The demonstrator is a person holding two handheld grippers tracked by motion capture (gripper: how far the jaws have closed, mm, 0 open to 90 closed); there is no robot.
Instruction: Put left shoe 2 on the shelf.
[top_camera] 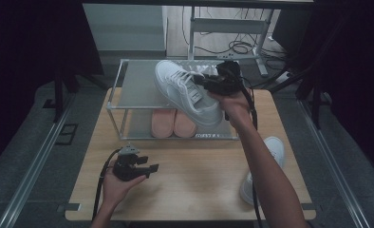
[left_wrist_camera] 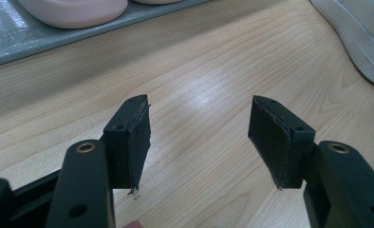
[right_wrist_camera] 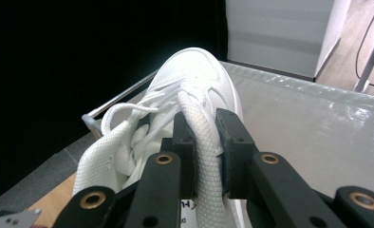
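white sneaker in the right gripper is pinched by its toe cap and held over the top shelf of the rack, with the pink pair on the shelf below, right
Not quite. The right gripper pinches the white sneaker by the padded collar edge at its opening, not the toe cap; the right gripper view shows the jaws shut on that edge with the toe pointing away. The rest holds: it is over the top shelf of the rack, and the pink pair sits on the shelf below.

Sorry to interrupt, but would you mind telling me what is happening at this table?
A person is putting shoes onto a small two-level shoe rack. The right gripper is shut on the collar of a white sneaker, holding it over the rack's top shelf. A pink pair of shoes sits on the lower shelf. A second white sneaker lies on the table at the right. The left gripper is open and empty near the table's front.
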